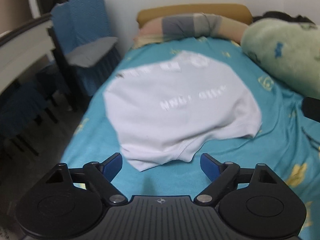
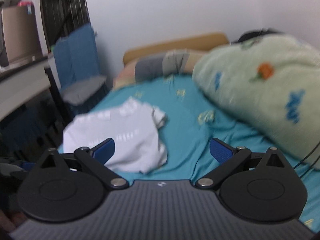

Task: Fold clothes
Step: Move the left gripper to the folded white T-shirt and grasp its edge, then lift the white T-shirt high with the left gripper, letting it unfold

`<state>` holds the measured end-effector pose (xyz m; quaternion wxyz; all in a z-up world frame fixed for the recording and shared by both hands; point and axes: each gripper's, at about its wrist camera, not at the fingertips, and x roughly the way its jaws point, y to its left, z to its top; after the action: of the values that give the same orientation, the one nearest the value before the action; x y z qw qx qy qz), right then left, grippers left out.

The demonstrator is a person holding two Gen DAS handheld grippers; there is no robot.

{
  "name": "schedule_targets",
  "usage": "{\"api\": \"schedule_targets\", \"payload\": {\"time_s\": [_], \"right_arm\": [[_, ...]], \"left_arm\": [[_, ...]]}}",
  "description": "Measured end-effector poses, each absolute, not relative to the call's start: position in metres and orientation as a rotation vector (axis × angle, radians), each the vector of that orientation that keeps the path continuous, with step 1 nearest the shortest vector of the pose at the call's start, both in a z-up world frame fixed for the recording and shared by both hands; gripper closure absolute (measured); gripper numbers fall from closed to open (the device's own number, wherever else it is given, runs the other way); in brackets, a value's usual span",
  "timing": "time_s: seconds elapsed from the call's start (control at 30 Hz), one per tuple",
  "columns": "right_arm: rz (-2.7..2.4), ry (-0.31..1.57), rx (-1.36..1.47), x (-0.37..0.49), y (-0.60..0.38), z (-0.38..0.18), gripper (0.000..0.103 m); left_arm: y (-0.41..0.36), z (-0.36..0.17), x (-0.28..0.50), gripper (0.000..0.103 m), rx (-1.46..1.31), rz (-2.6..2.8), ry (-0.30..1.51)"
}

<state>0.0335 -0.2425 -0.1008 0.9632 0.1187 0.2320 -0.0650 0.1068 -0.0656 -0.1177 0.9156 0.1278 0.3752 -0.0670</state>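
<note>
We saw the white shirt [image 1: 176, 104] lying on the teal bed [image 1: 250, 160] in a loose, partly gathered bundle, not yet a neat fold; left gripper [image 1: 161, 165] and right gripper [image 2: 162, 150] both gaped, empty.

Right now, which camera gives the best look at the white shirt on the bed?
The left wrist view: the white shirt fills the middle, its whole outline and faint lettering visible. In the right wrist view it sits smaller, blurred and off to the left, partly behind a finger of the hand-held gripper.
</note>
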Motion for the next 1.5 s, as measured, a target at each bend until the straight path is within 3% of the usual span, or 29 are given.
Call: {"api": "schedule_targets", "payload": {"time_s": [0.23,0.3,0.33,0.37,0.83,1.07,1.3,1.5], "right_arm": [[-0.106,0.578,0.182,0.077,-0.219,-0.146,0.000],[-0.100,0.584,0.156,0.084,-0.214,-0.154,0.000],[-0.097,0.587,0.143,0.087,-0.212,-0.158,0.000],[-0.095,0.585,0.127,0.090,-0.210,-0.160,0.000],[-0.122,0.526,-0.086,0.121,-0.180,-0.171,0.000],[-0.297,0.247,0.156,0.091,-0.221,-0.110,0.000],[-0.277,0.318,0.094,0.095,-0.217,-0.104,0.000],[-0.379,0.055,0.050,0.028,-0.211,-0.044,0.000]], "left_arm": [[-0.056,-0.169,0.133,0.032,0.228,-0.214,0.739],[-0.056,-0.168,0.134,0.064,0.247,-0.223,0.702],[-0.054,-0.167,0.136,0.084,0.234,-0.233,0.693],[-0.050,-0.164,0.137,0.088,0.195,-0.241,0.690],[-0.006,-0.079,0.102,0.091,-0.079,-0.296,0.524],[0.004,-0.041,0.067,0.092,-0.156,-0.358,0.404],[0.014,-0.010,0.025,0.092,-0.191,-0.404,0.310],[0.039,0.021,-0.017,0.092,-0.272,-0.431,0.256]]}}
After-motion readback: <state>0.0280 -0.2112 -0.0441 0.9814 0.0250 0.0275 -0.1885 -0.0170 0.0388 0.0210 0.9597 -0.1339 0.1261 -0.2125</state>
